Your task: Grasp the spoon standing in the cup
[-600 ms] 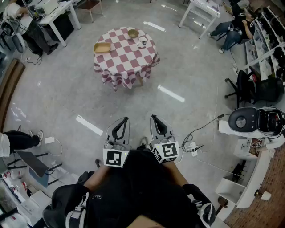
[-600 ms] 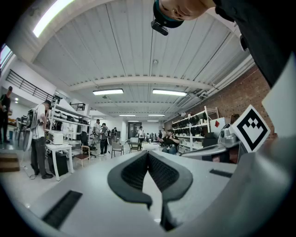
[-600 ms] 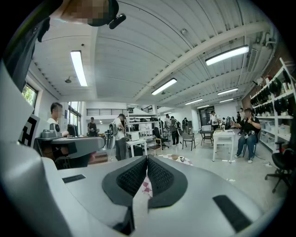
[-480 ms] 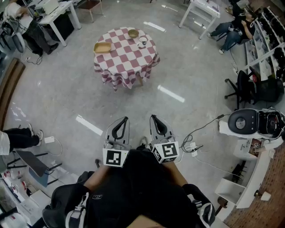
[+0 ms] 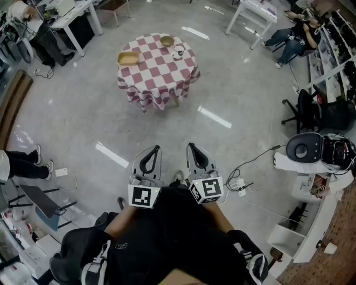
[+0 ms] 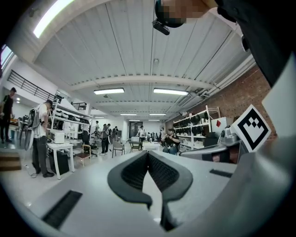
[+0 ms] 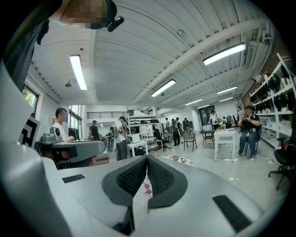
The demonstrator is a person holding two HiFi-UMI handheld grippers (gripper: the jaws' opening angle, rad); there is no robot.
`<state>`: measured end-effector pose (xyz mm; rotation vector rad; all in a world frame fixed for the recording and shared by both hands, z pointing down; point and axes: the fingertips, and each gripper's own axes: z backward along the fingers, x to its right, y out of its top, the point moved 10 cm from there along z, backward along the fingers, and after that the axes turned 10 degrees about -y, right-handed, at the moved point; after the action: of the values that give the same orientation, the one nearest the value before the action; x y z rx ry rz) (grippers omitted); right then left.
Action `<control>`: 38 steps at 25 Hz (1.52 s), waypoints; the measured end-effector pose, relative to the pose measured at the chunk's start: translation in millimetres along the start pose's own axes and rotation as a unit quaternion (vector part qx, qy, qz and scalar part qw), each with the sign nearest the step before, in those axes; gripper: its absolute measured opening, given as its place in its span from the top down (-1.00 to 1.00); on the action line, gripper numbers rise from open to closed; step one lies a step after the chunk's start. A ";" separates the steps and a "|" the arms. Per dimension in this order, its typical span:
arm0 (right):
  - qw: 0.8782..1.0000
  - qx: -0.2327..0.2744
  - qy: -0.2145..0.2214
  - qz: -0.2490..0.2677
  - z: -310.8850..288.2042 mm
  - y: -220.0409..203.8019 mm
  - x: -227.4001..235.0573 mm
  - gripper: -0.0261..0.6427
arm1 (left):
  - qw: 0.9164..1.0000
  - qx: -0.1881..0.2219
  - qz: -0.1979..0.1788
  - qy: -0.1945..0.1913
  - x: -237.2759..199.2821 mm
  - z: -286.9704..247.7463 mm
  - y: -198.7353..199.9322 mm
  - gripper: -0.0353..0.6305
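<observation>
Grey polished floor [image 5: 83, 111] fills most of the head view, with long glints of ceiling light across it. At 12 o'clock, well apart from the person, stands a round table [image 5: 161, 75] under a red-and-white checked cloth. On it, a shallow tan tray [image 5: 127, 59] lies at the 9 o'clock side, a small tan bowl [image 5: 166, 40] sits at the far 12 o'clock edge, and a white cup [image 5: 178, 52] stands just beside the bowl toward 2 o'clock. The spoon in the cup is too small to tell apart from it.

The left hand-held gripper [image 5: 155, 148] and the right hand-held gripper [image 5: 191, 145] are held side by side at 6 o'clock, close to the body and pointing toward the table, each with its marker cube nearest the person. In both gripper views the dark ribbed pads meet at the tips, so both sets of jaws are closed together with nothing between them. The right gripper view shows the checked cloth low and far off, just past its closed tips.

A white desk [image 5: 75, 14] stands at 10 o'clock, a seated person [image 5: 289, 34] is at 1 o'clock, and a white machine [image 5: 311, 151] with trailing cables sits at 3 o'clock.
</observation>
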<state>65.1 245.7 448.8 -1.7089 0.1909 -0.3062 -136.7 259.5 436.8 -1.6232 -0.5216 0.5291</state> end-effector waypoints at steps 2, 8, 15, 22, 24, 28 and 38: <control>1.000 0.003 0.001 0.001 2.1 0.4 5.4 0.84 | 1.000 -0.001 0.001 0.002 5.0 -2.6 -0.6 0.87; 1.000 -0.005 0.012 0.000 11.6 -6.0 31.1 0.84 | 1.000 -0.005 0.001 0.013 26.4 -15.5 -2.4 0.87; 0.999 -0.012 0.033 0.003 20.5 -16.7 68.9 0.84 | 0.999 -0.005 -0.004 0.033 59.7 -29.3 -7.1 0.87; 0.999 -0.025 0.049 -0.001 10.1 -24.4 87.0 0.84 | 0.999 -0.005 0.001 0.049 65.9 -44.7 -9.3 0.87; 0.998 -0.027 0.050 -0.001 1.9 -27.5 90.8 0.84 | 0.999 -0.016 0.008 0.050 63.0 -52.3 -13.9 0.87; 0.998 -0.031 0.052 0.000 -25.2 -30.5 97.2 0.84 | 0.999 -0.011 0.013 0.043 47.6 -76.0 -21.2 0.87; 0.999 -0.031 0.033 0.019 -137.9 -6.4 107.0 0.84 | 1.000 0.003 0.015 0.018 -47.7 -161.1 3.1 0.87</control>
<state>123.8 85.1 484.3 -1.7561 0.2842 -0.3304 -75.6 103.8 452.8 -1.6351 -0.4687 0.5215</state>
